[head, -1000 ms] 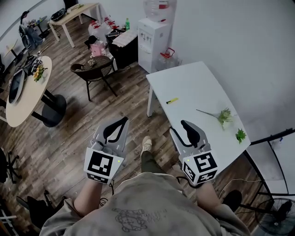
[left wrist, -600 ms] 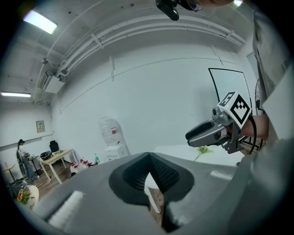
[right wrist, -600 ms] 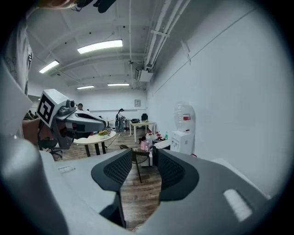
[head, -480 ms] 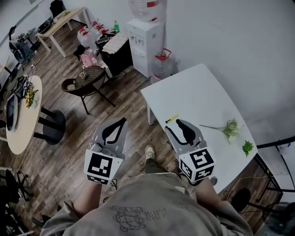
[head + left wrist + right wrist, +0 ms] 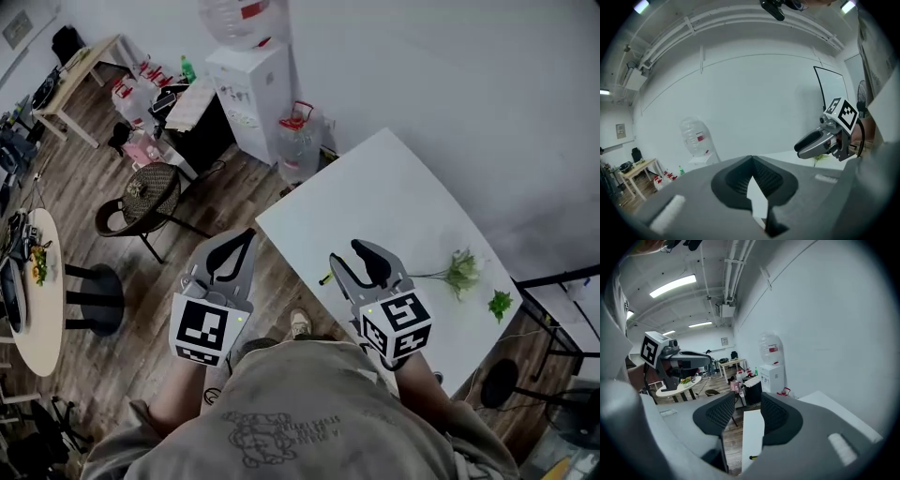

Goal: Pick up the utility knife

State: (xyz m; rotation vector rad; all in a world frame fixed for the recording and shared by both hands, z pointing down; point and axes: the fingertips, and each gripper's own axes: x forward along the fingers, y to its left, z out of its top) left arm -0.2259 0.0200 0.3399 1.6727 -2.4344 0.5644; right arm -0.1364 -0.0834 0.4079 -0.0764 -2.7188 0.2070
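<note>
over the table (image 5: pixel 394 187) edge, right gripper (image 5: pixel 349 253) fingers (image 5: pixel 380 265) apart near utility knife (image 5: pixel 325 278), left gripper (image 5: pixel 248 234) closed

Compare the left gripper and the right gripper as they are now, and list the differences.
1. The left gripper has its jaws shut, with the tips touching. The right gripper has its jaws apart.
2. The left gripper hangs over the wooden floor. The right gripper is over the near edge of the white table, close to the utility knife.
Shared: both grippers hold nothing.
</note>
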